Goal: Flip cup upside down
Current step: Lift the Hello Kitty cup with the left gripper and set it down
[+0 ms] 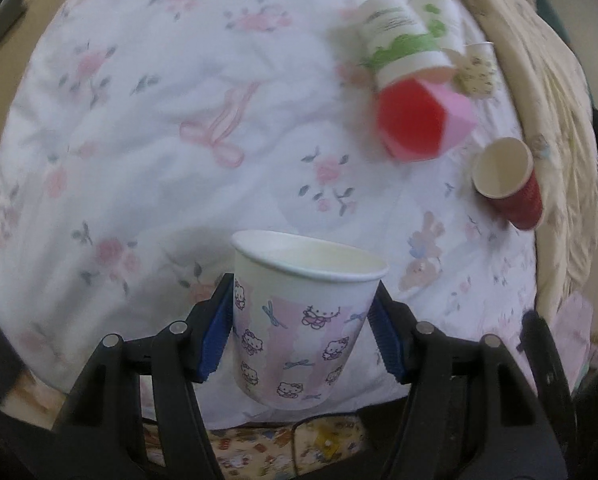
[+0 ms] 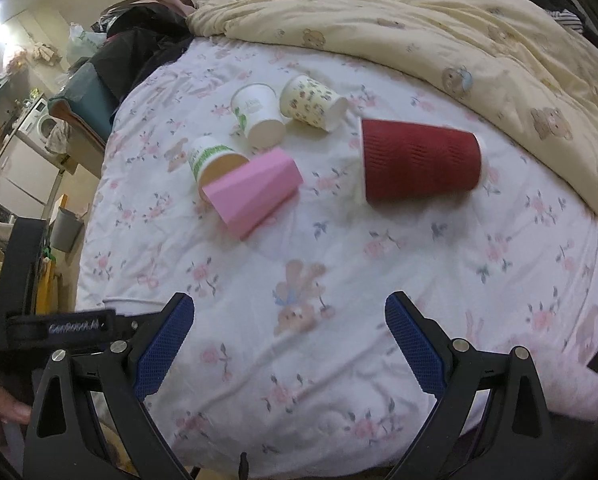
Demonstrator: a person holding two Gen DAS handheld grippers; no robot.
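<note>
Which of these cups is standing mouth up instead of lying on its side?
The Hello Kitty cup, gripped upright in the left gripper. The others, such as the red cup and pink cup, lie tipped on the bedsheet.

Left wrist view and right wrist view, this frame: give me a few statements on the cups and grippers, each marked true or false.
1. The left gripper is shut on the Hello Kitty cup. True.
2. That cup's opening faces down. False: its rim is on top, opening upward.
3. The right gripper holds the red cup. False: it is open and holds nothing; the red cup lies on its side on the floral sheet.
4. The pink cup lies on its side. True.
5. Every cup on the sheet is red. False: there are also pink, green-printed and patterned ones.
</note>
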